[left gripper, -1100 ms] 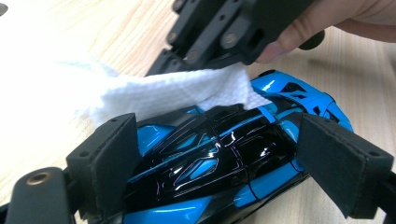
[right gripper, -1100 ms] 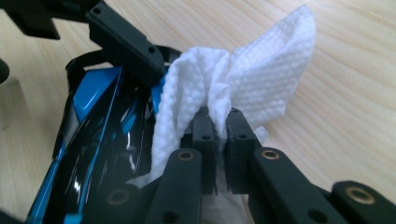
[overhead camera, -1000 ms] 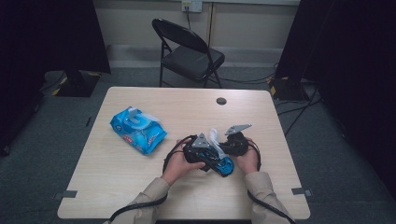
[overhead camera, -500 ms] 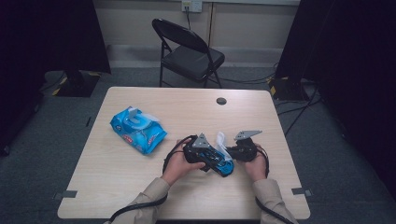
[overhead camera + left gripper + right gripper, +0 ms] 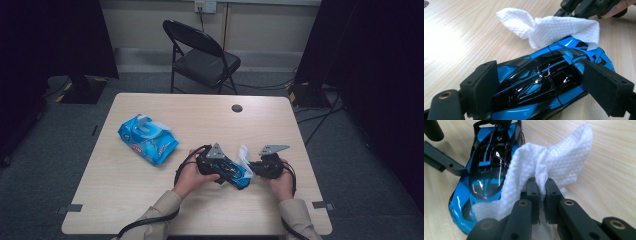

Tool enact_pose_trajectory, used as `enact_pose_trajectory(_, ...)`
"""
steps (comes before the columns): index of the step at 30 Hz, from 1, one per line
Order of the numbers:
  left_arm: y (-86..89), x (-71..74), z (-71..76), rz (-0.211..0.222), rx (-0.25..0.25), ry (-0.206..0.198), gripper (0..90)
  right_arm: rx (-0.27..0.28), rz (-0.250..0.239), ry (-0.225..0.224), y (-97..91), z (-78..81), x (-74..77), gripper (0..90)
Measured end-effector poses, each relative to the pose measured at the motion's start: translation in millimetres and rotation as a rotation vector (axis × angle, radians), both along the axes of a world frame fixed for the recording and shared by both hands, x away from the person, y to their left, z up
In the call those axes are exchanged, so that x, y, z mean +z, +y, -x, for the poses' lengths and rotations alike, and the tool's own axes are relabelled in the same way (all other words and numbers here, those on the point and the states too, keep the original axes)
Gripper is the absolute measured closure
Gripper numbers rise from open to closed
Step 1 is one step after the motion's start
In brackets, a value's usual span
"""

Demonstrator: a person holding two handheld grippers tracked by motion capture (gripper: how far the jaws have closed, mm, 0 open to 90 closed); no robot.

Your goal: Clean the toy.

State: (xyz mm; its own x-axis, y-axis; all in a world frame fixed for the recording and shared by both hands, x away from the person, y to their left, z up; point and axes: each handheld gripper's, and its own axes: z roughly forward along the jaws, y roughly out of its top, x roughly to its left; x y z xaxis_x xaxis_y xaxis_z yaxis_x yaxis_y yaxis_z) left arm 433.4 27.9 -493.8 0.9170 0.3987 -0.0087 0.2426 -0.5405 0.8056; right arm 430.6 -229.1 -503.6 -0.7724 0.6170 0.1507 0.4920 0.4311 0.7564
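One toy car (image 5: 549, 82), one white wipe (image 5: 544, 170), one wipe pack (image 5: 148, 138), two tongs. The left tongs (image 5: 549, 85) clamp the car by its sides, lying low over the table (image 5: 150, 210). The right tongs (image 5: 540, 195) pinch the wipe tight, draping it on the car's end just ahead of their tips. The pack lies well left of the left tongs. Both forearms reach in low, hands wrapped round the tongs.
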Motion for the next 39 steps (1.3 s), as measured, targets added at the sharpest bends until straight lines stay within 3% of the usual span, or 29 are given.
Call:
enact_pose_trajectory(10,-0.4,0.6,-0.1,-0.010,-0.005,-0.002,13.3,-0.011,0.005,0.005,-9.1,9.6,0.9,84.9)
enact_pose_trajectory(22,-0.6,0.7,-0.3,-0.008,-0.002,-0.001,13.3,-0.023,-0.024,0.026,-22.0,20.5,-0.1,84.7)
enact_pose_trajectory(28,-0.9,1.2,0.0,-0.014,-0.001,0.002,13.3,-0.044,-0.090,0.043,-36.0,26.5,0.1,84.4)
enact_pose_trajectory(32,-0.7,1.3,-0.2,-0.018,-0.003,0.000,13.3,-0.055,-0.135,0.029,-45.0,30.0,7.9,84.5)
enact_pose_trajectory(39,-1.2,1.4,0.0,-0.016,0.000,0.002,13.3,-0.077,-0.130,-0.002,-49.6,24.5,27.9,84.6)
